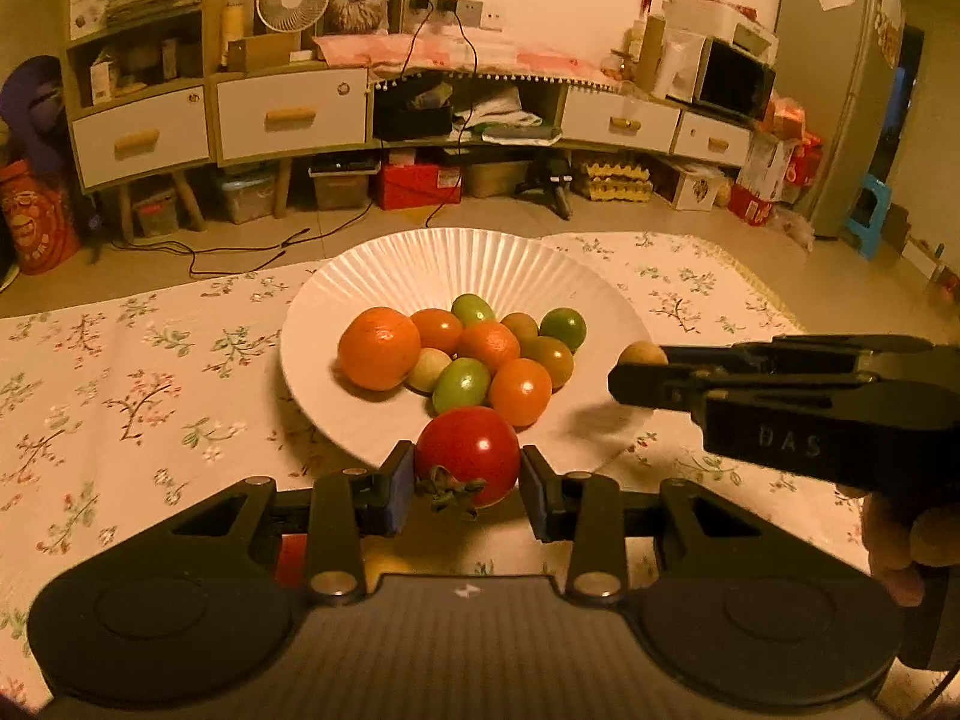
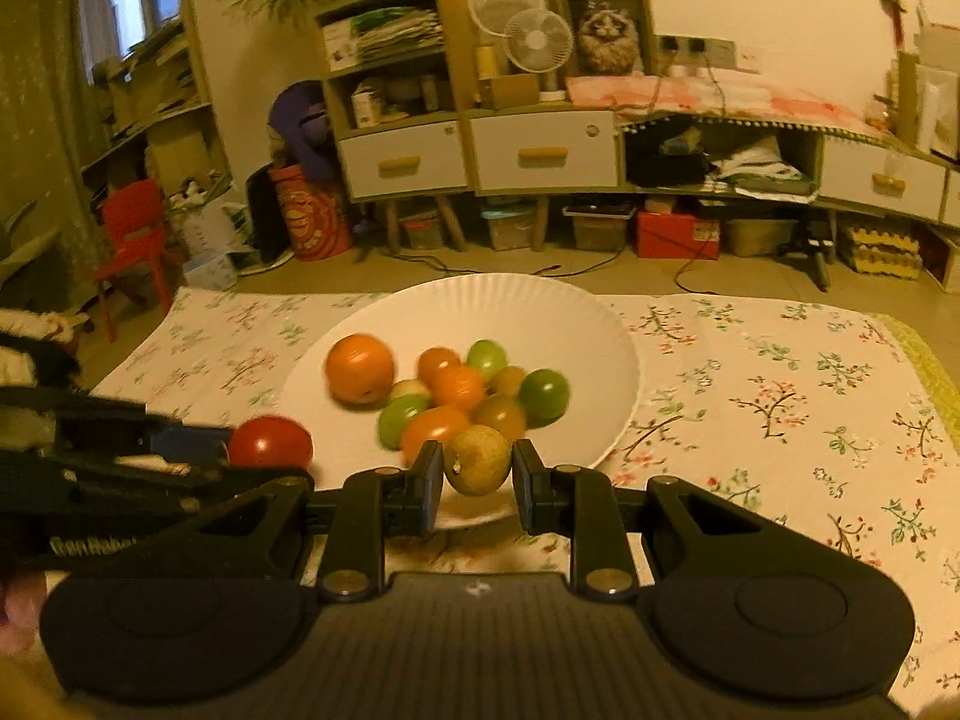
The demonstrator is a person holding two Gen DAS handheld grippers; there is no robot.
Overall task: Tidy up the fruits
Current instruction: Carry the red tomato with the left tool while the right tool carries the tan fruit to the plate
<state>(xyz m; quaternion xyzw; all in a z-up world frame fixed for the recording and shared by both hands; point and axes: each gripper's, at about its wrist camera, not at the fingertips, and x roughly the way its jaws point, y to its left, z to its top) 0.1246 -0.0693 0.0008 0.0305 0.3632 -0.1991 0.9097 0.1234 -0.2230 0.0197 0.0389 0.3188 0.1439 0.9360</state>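
My left gripper clamps a red tomato, calyx toward me, over the plate's near rim. My right gripper is closed on a small tan fruit, also above the near rim, toward the plate's right side. The pile lies straight ahead of both, at plate centre, so either release is a short forward reach; the left looks nearer. Fruit undersides and contact points are hidden; right view is motion-blurred.

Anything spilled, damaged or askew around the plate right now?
Nothing stands out. The fruit sits heaped inside the paper plate; the left claw holds a red tomato, the right claw a small brownish fruit.
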